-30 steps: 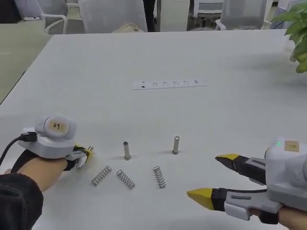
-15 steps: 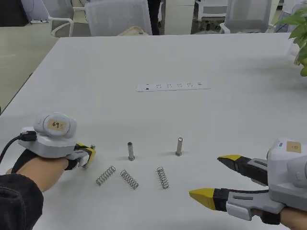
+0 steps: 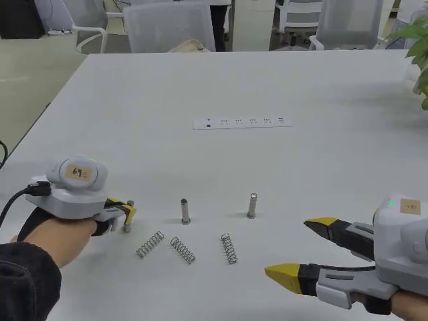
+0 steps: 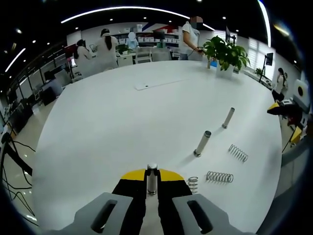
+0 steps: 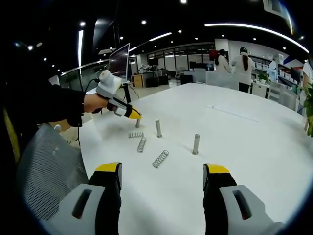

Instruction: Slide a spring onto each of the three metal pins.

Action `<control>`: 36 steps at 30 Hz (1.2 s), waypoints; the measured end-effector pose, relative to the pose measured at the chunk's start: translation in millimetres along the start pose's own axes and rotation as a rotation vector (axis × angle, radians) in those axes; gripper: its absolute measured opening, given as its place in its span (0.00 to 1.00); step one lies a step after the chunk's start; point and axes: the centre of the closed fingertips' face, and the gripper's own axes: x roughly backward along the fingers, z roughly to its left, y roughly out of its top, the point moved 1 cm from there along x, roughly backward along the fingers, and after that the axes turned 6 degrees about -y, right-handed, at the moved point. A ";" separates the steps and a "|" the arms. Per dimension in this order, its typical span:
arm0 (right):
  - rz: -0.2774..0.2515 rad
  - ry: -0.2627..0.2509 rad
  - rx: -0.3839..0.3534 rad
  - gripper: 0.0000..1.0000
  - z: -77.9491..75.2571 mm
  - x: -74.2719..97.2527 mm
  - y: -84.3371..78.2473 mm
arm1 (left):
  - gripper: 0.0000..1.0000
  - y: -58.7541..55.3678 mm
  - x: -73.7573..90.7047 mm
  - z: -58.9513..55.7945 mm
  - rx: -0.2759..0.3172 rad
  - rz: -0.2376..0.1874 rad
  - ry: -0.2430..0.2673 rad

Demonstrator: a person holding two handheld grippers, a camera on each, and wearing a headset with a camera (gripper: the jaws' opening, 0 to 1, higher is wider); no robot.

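Note:
My left gripper [image 3: 124, 214] is shut on a short metal pin [image 4: 152, 179], which it holds upright at the table's left. Two more pins [image 3: 185, 210] [image 3: 252, 205] stand free to its right. Three springs [image 3: 150, 244] [image 3: 182, 249] [image 3: 229, 247] lie flat in front of the pins. My right gripper [image 3: 294, 247] hovers open and holding nothing at the near right, a hand's width from the nearest spring. In the right gripper view the springs [image 5: 161, 158] and pins [image 5: 196, 144] lie ahead of the open gripper [image 5: 162, 171], and the left gripper [image 5: 129, 112] is beyond them.
A white power strip [image 3: 243, 122] lies flat at mid table. A potted plant [image 3: 418, 47] stands at the far right edge. Chairs [image 3: 167, 27] line the far side, and people stand in the background [image 4: 105, 49]. The white tabletop [image 3: 200, 160] is wide and bare.
The left gripper has sunk slightly toward the table with its pin. The right gripper has stayed open and almost still. The head camera has shifted a little.

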 end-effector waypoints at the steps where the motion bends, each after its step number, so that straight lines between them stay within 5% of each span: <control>1: 0.001 0.001 0.000 0.67 0.1 -0.1 -0.2 | 0.00 0.3 -0.1 0.0 0.001 -0.001 0.000; 36: 0.010 0.006 0.009 0.66 2.0 -0.1 -1.6 | 0.00 -2.9 1.9 -8.0 0.057 -0.006 -0.025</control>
